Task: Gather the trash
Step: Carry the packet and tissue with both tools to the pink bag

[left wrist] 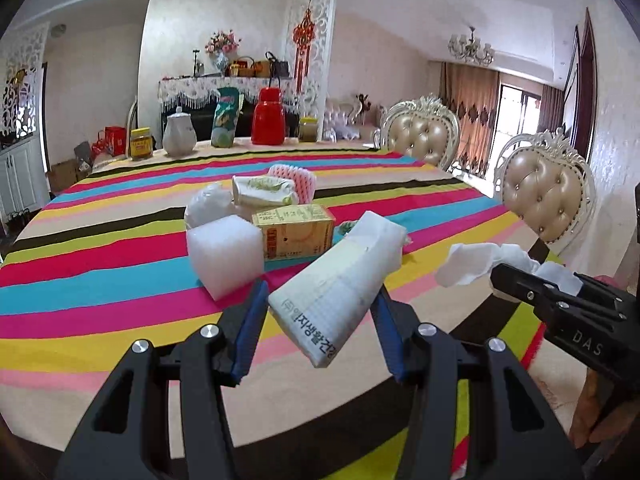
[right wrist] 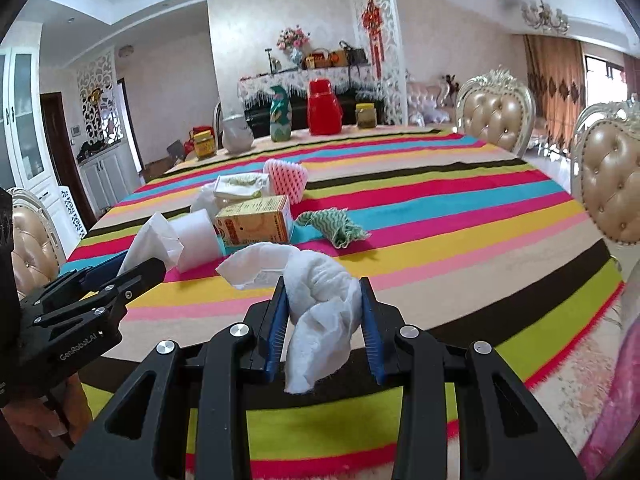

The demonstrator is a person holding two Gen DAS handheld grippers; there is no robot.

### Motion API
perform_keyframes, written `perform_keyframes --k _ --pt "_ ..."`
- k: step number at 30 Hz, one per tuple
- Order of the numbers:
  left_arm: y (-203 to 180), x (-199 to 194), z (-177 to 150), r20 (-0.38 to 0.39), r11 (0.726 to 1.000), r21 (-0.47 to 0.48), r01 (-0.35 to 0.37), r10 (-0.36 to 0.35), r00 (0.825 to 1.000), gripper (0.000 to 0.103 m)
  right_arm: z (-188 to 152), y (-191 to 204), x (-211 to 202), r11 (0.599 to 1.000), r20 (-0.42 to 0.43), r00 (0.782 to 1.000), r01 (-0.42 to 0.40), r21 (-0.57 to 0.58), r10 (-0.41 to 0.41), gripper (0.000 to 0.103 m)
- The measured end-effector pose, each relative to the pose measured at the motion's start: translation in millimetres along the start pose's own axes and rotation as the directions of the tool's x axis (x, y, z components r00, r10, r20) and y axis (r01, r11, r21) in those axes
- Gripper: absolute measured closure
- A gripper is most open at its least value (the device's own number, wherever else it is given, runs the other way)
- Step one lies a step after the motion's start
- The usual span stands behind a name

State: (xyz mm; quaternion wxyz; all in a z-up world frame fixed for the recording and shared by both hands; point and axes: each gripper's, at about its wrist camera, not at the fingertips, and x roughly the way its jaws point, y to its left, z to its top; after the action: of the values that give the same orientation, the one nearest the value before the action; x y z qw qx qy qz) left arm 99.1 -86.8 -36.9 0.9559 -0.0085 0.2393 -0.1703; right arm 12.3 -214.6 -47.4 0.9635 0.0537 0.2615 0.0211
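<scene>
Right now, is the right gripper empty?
No: in the right wrist view the right gripper is shut on a crumpled white tissue.

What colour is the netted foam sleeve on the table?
Pink foam sleeve, clearest in the right wrist view.

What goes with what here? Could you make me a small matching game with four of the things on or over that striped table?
Things:
1. crumpled white tissue
2. white packet with printed writing
3. yellow carton
4. red flask

Where:
a. standing at the far end of the table
b. lying in the pile in the middle of the table
c. held in the right gripper
d. held in the left gripper

Pairs: 1-c, 2-d, 3-b, 4-a
</scene>
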Motion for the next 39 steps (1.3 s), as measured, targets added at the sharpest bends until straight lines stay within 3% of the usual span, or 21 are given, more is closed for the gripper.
perform_keyframes --k 12,20,27,32,39 --pt "-59.5 -18.1 -17.0 0.045 0.992 0.061 0.111 -0.114 0.992 0.053 -26.1 -34.5 -60.7 0.997 0.075 0.994 0.078 0.028 -0.079 0.068" --pt "-104.0 -21.3 -22.1 0.048 0.976 0.105 0.190 -0.196 0.980 0.053 -45.6 -73.5 -100.5 0.984 0.117 0.979 0.162 0.074 -0.170 0.068" --pt "-158.8 -17.1 -22.5 -0.013 0.934 0.132 0.333 -0.334 0.943 0.053 -56.8 -107.2 -137.2 0.961 0.150 0.951 0.254 0.113 -0.269 0.068" --pt "-206.5 -19.3 -26.8 -0.039 0.894 0.200 0.401 -0.402 0.915 0.053 -67.0 -147.2 -165.3 0.923 0.149 0.917 0.347 0.166 -0.371 0.068" --pt "-268.3 -11.5 -29.1 -0.101 0.825 0.250 0.507 -0.498 0.861 0.053 -88.0 -203.8 -199.6 0.855 0.113 0.866 0.447 0.262 -0.487 0.068"
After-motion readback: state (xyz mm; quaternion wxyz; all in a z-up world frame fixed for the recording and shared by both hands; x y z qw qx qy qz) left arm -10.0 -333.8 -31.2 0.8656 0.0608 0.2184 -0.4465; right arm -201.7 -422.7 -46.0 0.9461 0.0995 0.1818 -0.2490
